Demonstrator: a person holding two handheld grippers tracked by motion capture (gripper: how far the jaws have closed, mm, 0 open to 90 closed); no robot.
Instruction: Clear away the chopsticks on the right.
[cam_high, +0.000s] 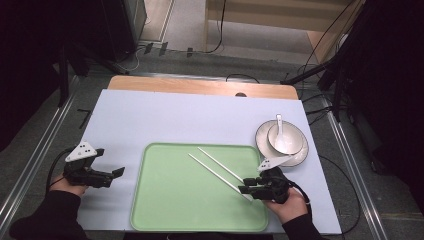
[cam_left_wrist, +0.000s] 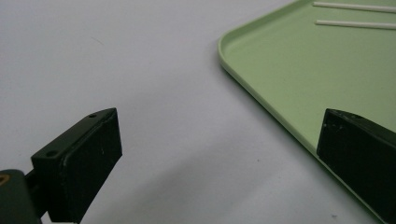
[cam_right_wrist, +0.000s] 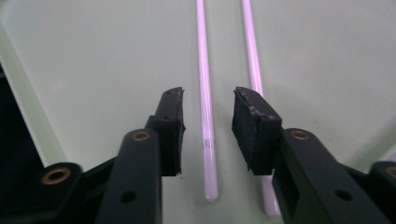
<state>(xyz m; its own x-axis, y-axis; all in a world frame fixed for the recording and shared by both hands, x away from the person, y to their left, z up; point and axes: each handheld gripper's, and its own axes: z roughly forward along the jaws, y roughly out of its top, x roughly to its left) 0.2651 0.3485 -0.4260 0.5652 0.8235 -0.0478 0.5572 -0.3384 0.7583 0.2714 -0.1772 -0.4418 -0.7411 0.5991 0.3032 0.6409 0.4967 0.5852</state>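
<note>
Two white chopsticks (cam_high: 220, 170) lie side by side on the green tray (cam_high: 165, 210), slanting from its middle toward its near right corner. My right gripper (cam_high: 246, 186) hovers over their near ends. In the right gripper view its jaws (cam_right_wrist: 208, 107) stand apart with one chopstick (cam_right_wrist: 204, 70) lying between them, untouched by the pads; the other chopstick (cam_right_wrist: 252, 56) runs under the right-hand jaw. My left gripper (cam_high: 107, 162) rests over the white table left of the tray, open wide and empty (cam_left_wrist: 219, 121), with the tray's corner (cam_left_wrist: 280, 70) beside its right-hand jaw.
A white plate (cam_high: 300, 155) holding a bowl (cam_high: 287, 145) and a white spoon (cam_high: 279, 127) stands just right of the tray, behind my right hand. The white mat (cam_high: 150, 120) covers the table; its wooden far edge (cam_high: 200, 86) shows beyond.
</note>
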